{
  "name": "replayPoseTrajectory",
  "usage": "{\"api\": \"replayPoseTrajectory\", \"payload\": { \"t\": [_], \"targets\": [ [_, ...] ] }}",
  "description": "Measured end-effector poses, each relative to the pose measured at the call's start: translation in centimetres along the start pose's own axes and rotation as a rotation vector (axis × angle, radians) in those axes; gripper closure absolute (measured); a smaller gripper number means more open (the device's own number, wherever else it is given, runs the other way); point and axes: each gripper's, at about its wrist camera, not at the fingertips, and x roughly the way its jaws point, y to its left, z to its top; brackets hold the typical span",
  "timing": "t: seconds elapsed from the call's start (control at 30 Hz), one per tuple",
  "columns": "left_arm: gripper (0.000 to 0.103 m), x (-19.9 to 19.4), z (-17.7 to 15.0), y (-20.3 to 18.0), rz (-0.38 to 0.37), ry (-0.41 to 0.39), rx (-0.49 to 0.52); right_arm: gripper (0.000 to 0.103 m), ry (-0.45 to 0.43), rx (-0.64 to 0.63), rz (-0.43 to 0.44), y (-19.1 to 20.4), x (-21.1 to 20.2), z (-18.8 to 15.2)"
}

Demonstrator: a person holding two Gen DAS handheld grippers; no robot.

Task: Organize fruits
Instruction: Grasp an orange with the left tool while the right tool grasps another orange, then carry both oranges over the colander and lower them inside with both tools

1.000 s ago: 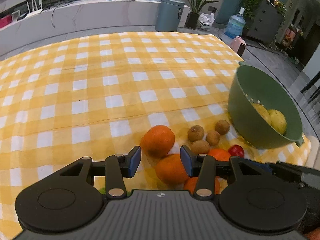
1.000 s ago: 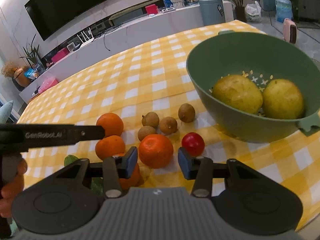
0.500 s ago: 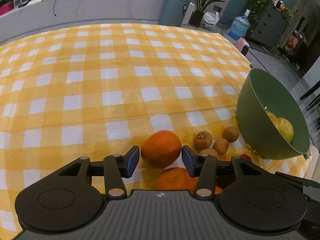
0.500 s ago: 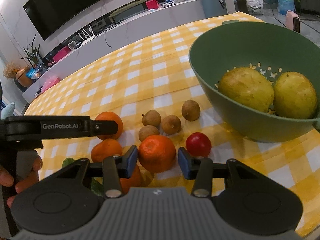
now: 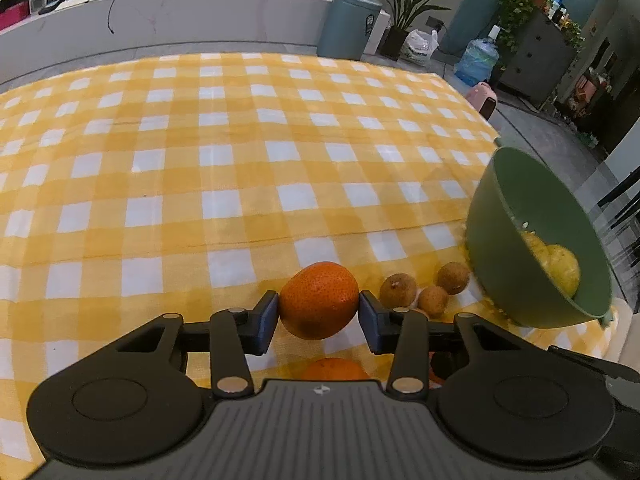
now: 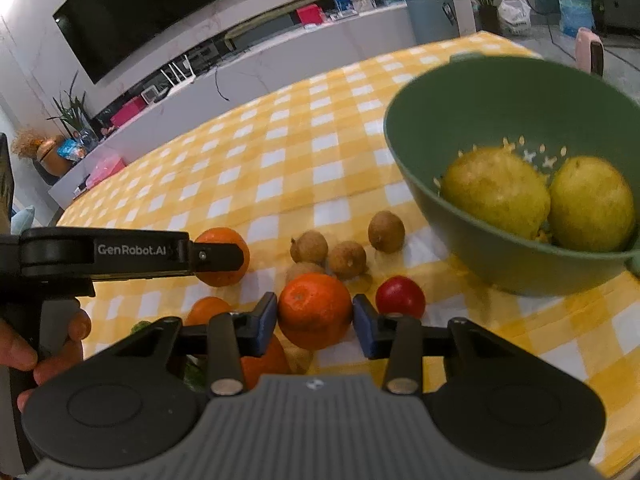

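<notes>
My left gripper (image 5: pixel 319 316) has its pads against both sides of an orange (image 5: pixel 319 300) on the yellow checked cloth. My right gripper (image 6: pixel 315 322) has its pads around another orange (image 6: pixel 315 310), touching or nearly touching it. The left gripper also shows in the right wrist view (image 6: pixel 216 256), at the far orange (image 6: pixel 224 256). A green colander bowl (image 6: pixel 500 120) at the right holds two yellow pears (image 6: pixel 496 192). Several brown longans (image 6: pixel 346 260) and a red cherry tomato (image 6: pixel 400 298) lie between the oranges and the bowl (image 5: pixel 504 264).
More oranges (image 6: pixel 206 310) and something green (image 6: pixel 140 326) lie near the front edge by the grippers. The table's right edge runs just past the bowl. A long white counter (image 5: pixel 160 20) and a grey bin (image 5: pixel 352 24) stand beyond the table.
Both grippers moved forward and down, each bringing an orange between its pads. The left gripper's jaws narrowed onto its orange.
</notes>
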Motion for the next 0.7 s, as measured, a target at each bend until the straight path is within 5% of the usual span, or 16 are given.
{"api": "replayPoseTrajectory", "payload": {
  "t": [0.4,0.7],
  "targets": [
    [0.055,-6.0,0.9,-4.4,-0.055,-0.102,0.063,0.065,-0.125,-0.028,0.041,-0.5,-6.4,1.2],
    [0.055,-7.0,2.1,-10.8,-0.090,-0.115,0.213,0.065,-0.202,-0.068,0.013,-3.2,-11.3,2.1]
  ]
}}
